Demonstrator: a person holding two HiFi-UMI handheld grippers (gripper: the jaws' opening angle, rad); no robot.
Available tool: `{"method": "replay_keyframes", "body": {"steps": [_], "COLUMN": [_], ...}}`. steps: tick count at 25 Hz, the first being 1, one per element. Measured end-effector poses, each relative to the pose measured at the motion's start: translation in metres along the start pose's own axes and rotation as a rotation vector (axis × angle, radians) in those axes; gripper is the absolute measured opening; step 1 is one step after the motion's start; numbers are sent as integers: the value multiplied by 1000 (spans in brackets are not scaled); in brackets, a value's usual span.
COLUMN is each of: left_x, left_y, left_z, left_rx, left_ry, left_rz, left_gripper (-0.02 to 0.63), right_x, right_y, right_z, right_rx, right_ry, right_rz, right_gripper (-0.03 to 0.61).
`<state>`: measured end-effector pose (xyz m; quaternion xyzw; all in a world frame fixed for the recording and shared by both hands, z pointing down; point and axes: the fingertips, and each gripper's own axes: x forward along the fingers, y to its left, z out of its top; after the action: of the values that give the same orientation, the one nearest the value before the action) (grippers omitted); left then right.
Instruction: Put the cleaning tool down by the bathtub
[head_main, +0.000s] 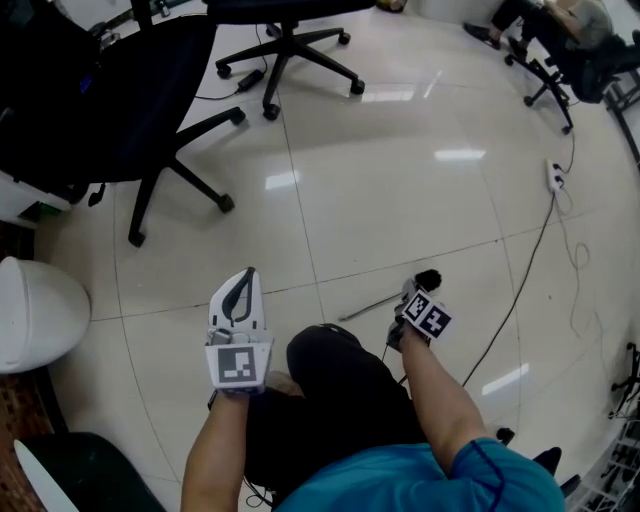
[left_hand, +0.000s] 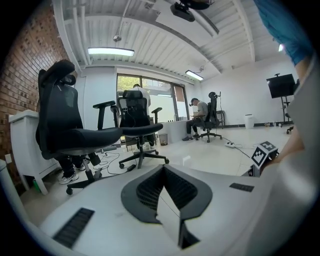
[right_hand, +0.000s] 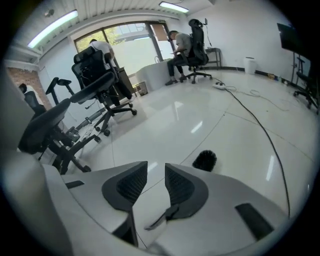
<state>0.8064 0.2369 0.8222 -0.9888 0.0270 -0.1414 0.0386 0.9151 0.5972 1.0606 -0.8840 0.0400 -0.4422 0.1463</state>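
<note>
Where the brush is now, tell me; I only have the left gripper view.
Observer: The brush lies on the floor, its black head just beyond the right gripper.
Operator: Report that gripper's jaws.
Observer: Apart, with nothing between them.
Operator: Give me the handle's direction.
Observer: In the head view the thin handle runs leftward, ending short of the left gripper.

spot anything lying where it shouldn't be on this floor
A black-bristled brush lies flat on the open tiled floor beside the right gripper, near office chairs rather than stowed. It looks out of place and could trip someone.
</note>
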Motion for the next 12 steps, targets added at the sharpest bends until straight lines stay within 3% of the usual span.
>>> {"method": "replay_keyframes", "body": {"steps": [4, 12], "left_x": [8, 19], "left_y": [-6, -20], "left_z": [-23, -42], "left_rx": [26, 2], "left_ry": [3, 31], "left_rz": [-11, -48], "left_gripper": [-2, -2], "right_x": [44, 104], "right_y": [-30, -67], "right_z": [-39, -76], "right_rx": [100, 141], "right_ry": [68, 151], "right_rz": [-57, -151], "right_gripper": [147, 149]}}
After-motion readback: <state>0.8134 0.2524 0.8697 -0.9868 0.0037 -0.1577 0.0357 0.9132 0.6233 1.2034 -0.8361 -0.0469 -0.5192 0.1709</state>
